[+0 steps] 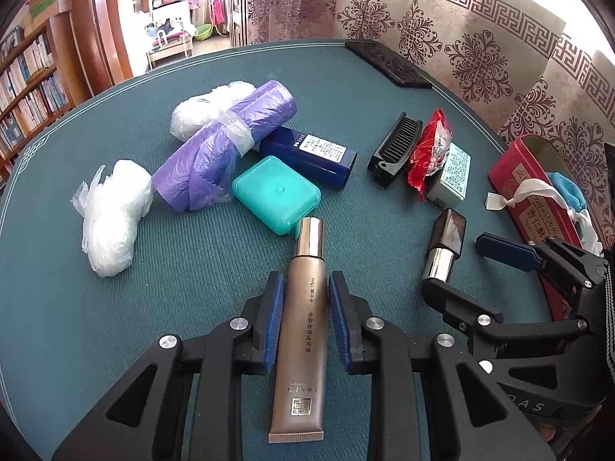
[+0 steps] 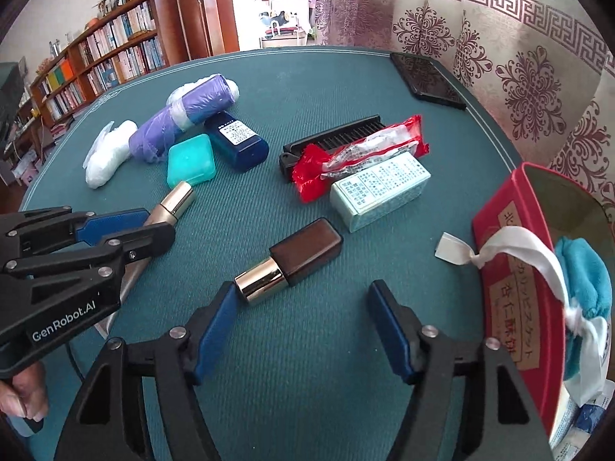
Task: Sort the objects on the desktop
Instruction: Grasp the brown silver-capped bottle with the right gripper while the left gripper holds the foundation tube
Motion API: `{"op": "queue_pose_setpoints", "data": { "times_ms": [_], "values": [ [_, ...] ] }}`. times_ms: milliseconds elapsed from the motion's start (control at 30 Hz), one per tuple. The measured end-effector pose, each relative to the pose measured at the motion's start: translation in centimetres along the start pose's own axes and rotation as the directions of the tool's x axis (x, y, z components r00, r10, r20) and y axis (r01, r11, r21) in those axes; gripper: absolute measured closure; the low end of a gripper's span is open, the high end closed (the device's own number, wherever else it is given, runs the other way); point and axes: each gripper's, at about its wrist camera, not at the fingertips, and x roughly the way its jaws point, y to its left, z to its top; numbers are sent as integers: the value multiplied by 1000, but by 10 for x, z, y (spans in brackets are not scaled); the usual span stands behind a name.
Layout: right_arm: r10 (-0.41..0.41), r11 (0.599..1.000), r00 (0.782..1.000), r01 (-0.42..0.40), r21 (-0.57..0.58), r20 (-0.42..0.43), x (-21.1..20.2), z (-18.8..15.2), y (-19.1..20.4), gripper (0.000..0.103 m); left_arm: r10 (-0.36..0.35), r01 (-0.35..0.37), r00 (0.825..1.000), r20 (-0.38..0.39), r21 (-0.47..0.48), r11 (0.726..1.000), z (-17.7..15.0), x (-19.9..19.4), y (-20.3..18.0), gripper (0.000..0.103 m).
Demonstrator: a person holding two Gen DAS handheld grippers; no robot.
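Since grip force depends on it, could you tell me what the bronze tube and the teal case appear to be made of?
The bronze tube looks like soft plastic with a satin metallic finish and crimped end; its cap seems polished metal or metallised plastic. The teal case looks like hard, smooth moulded plastic.

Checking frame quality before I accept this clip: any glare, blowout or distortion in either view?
Left wrist: upper right corner blown out white; fisheye bends the table edge; tube text sharp. Right wrist: glare on the red wrapper; curtain bright; corners vignetted black.
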Motion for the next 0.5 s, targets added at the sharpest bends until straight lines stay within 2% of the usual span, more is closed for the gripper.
{"op": "queue_pose_setpoints", "data": {
  "times_ms": [167,233,267,367,500],
  "values": [
    [-33,999,999,33,-15,12,9,11,5,30,-7,7,1000,15,-7,1000,-1,-1,3,76],
    [-67,997,997,67,-28,28,10,11,9,38,-34,34,999,39,-17,999,0,-8,5,79],
    [-67,997,997,68,-26,33,9,10,9,38,-54,55,997,51,-26,998,1,-11,7,81],
    [-40,999,998,40,8,48,5,6,3,38,-92,97,992,85,-50,994,3,-21,15,81],
    [-3,996,997,-3,84,80,-3,0,-9,38,-85,90,993,86,-53,995,6,-20,21,81]
  ]
}}
